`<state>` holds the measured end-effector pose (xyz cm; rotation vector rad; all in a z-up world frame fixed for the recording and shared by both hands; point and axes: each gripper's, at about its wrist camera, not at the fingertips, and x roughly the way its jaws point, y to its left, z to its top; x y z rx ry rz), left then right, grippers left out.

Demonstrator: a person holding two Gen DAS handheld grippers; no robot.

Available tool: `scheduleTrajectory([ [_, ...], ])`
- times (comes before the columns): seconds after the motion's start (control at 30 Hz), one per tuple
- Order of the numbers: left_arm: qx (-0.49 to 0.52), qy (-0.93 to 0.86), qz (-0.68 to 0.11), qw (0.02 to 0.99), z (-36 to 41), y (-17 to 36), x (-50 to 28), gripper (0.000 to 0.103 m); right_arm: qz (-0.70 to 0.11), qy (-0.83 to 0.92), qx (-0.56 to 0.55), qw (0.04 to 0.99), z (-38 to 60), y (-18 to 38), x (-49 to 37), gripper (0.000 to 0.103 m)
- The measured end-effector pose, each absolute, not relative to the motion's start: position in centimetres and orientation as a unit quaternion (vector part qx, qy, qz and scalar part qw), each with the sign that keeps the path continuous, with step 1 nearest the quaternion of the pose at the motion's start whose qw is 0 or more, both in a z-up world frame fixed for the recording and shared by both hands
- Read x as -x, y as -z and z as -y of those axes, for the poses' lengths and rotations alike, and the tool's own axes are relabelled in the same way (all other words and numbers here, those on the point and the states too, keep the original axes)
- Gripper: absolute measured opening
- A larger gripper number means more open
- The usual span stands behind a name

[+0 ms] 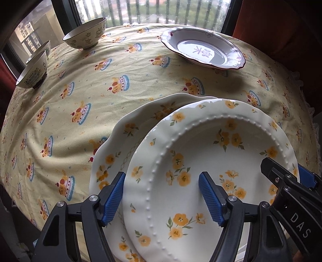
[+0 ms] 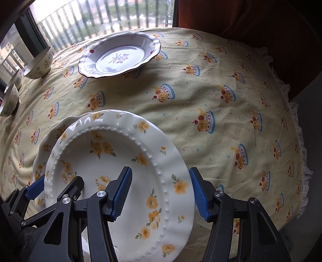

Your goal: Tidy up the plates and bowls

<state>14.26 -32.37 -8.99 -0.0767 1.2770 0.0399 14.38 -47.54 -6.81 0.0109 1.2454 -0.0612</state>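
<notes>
A white plate with yellow flowers [image 1: 201, 161] lies offset on a larger scalloped flowered plate [image 1: 128, 141] at the table's near edge. My left gripper [image 1: 161, 199] is open, its jaws astride the top plate's left rim. My right gripper [image 2: 161, 193] is open, its jaws astride the same plate's [image 2: 112, 161] right rim; it shows at the right edge of the left wrist view [image 1: 287, 177]. I cannot tell whether the pads touch. A purple-rimmed plate [image 1: 203, 48] [image 2: 120, 54] sits at the far side. Three patterned bowls [image 1: 86, 34] [image 1: 33, 72] [image 2: 39, 64] stand at the far left.
The table [image 2: 221, 90] has a yellow cloth printed with cakes and a frilled edge at the right. A window with railings [image 1: 151, 10] runs behind it. A dark red curtain [image 2: 241, 20] hangs at the far right.
</notes>
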Motion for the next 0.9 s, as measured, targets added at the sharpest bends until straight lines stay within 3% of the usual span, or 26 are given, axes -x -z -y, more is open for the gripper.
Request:
scheduleTrajectory([
  [0.23,0.024,-0.021,-0.589,0.808,32.6,9.0,-14.2,0.084,-0.577,0.031,-0.016,0.816,47.8,6.9,-14.1,0.060],
  [0.4,0.009,-0.040,-0.585,0.810,32.7,8.8,-14.1,0.084,-0.562,0.035,-0.003,0.827,48.1,6.0,-13.4,0.060],
  [0.6,0.011,-0.056,-0.580,0.813,32.5,8.2,-13.6,0.083,-0.563,0.016,0.000,0.826,48.3,6.2,-13.0,0.038],
  [0.9,0.022,-0.078,-0.576,0.813,31.6,7.3,-12.5,0.083,-0.569,-0.012,0.015,0.822,47.2,7.2,-13.4,0.037],
])
